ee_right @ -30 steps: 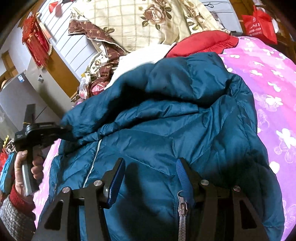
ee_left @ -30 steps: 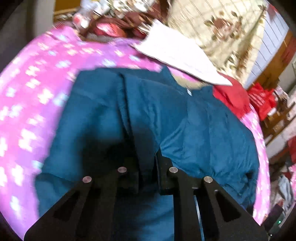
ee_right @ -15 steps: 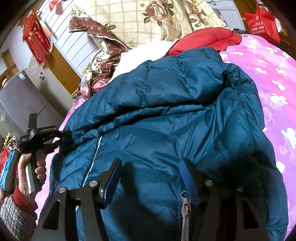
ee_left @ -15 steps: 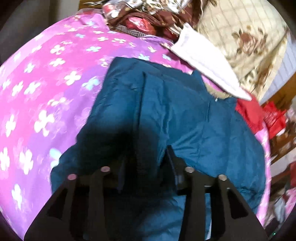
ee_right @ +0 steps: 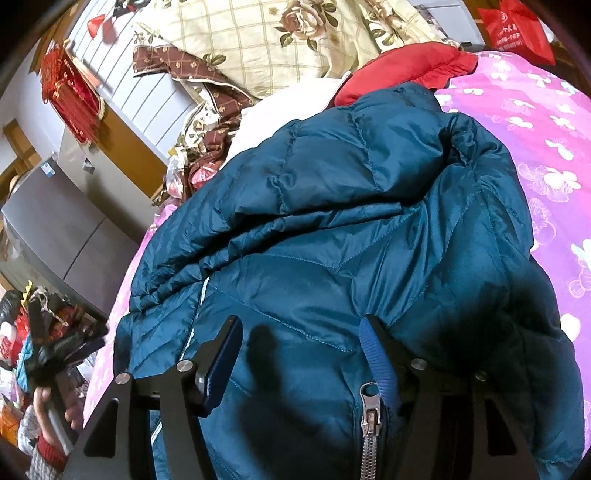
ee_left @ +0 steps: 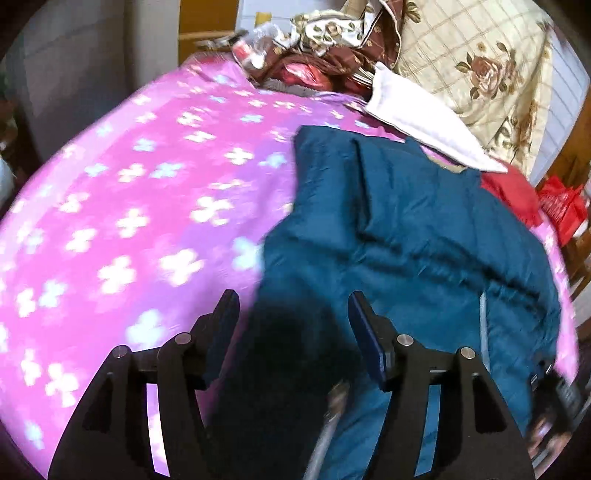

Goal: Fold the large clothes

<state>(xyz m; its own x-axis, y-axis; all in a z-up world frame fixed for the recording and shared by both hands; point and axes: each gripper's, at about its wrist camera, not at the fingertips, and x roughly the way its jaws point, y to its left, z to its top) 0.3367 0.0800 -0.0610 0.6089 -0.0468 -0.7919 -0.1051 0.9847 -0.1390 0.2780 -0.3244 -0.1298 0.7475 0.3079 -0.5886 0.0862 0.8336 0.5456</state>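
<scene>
A teal quilted down jacket lies on the pink flowered bedspread, with one side folded over its middle. It also shows in the left wrist view. My left gripper is open and empty, just above the jacket's near left edge. My right gripper is open above the jacket's front, with the silver zipper pull by its right finger. The left hand and its gripper show at the lower left of the right wrist view.
At the head of the bed lie a white cloth, a cream floral quilt, a red garment and brown patterned bedding. A red bag is beside the bed at right. A grey cabinet stands at left.
My left gripper let go of the jacket's fold, opened and drew back to the left. The fold now lies over the jacket. My right gripper stayed open and barely moved.
</scene>
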